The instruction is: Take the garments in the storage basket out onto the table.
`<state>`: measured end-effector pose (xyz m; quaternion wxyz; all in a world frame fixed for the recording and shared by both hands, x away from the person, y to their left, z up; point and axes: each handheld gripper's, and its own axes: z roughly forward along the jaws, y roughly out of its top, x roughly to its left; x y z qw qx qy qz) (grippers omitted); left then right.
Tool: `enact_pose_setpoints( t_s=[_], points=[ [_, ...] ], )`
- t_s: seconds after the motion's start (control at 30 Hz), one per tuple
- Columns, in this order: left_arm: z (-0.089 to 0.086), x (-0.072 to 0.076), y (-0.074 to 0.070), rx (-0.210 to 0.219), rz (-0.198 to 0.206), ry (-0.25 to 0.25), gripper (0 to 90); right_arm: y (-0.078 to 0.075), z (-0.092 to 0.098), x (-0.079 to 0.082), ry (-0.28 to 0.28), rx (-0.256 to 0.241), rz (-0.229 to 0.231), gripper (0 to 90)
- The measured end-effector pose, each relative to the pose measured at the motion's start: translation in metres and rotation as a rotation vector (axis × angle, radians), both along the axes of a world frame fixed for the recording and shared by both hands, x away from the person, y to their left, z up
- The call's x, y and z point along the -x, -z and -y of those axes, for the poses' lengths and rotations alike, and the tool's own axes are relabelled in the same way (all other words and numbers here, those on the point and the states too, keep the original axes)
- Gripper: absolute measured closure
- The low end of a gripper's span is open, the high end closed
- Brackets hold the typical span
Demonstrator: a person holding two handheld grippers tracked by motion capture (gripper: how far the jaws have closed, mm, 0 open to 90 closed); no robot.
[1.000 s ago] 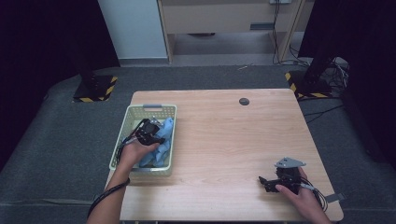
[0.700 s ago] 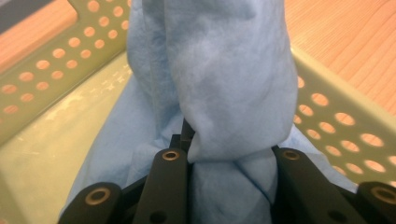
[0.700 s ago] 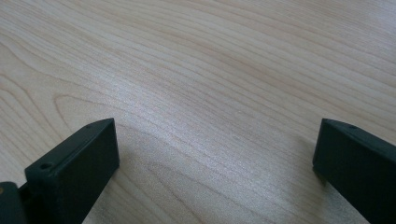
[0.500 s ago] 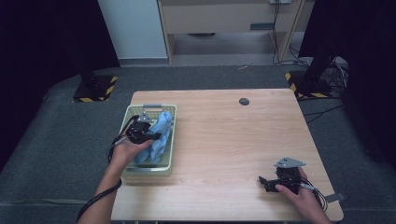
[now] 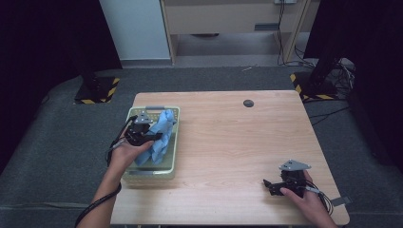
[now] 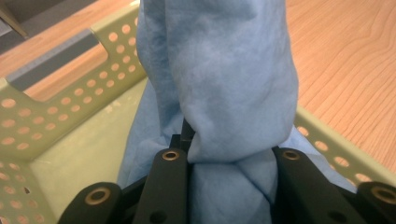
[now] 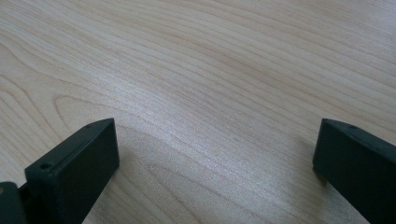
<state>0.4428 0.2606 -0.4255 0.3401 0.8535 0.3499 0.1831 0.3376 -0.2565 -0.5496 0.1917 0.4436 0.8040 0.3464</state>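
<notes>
Left gripper (image 5: 151, 137): your jaws are clamped on the blue cloth (image 6: 224, 93), pinched between them over the basket (image 5: 172, 142).
Cloth: it bunches up from the jaws and drapes down into the basket, inside its right wall.
Right gripper (image 5: 272, 184): your jaws stand wide apart, holding nothing, low over bare table (image 7: 210, 74) well right of the basket.
Basket: green, perforated, at the table's left edge.
Room: open wood stretches from the basket's right wall to your right gripper; a small dark disc (image 5: 248, 103) lies far beyond the basket.
</notes>
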Motion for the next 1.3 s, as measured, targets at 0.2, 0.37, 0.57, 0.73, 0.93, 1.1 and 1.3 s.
enact_pose_setpoints(
  t_s=[0.2,0.37,0.57,0.73,0.93,1.1,1.3],
  points=[
    [0.000,0.003,-0.013,0.010,0.027,0.002,74.7,0.000,0.000,0.000,-0.001,0.000,0.001,0.5],
    [0.000,0.007,-0.021,0.014,0.048,0.009,74.6,0.000,0.000,0.000,0.000,0.000,0.001,0.5],
    [0.000,0.014,-0.028,0.024,0.069,0.015,74.6,0.000,0.000,0.000,0.000,0.000,0.000,0.5],
    [0.001,0.019,-0.032,0.036,0.084,0.021,74.6,0.000,0.000,0.000,0.000,0.000,0.000,0.5],
    [0.004,0.023,-0.038,0.042,0.100,0.028,74.6,0.000,0.000,0.000,0.001,0.000,0.000,0.5],
    [0.010,0.028,-0.043,0.046,0.122,0.031,74.6,0.000,0.000,0.000,0.001,0.000,0.000,0.5],
    [0.024,0.031,-0.052,0.041,0.132,0.060,74.6,0.000,0.000,0.000,0.001,0.000,0.000,0.5]
  ],
)
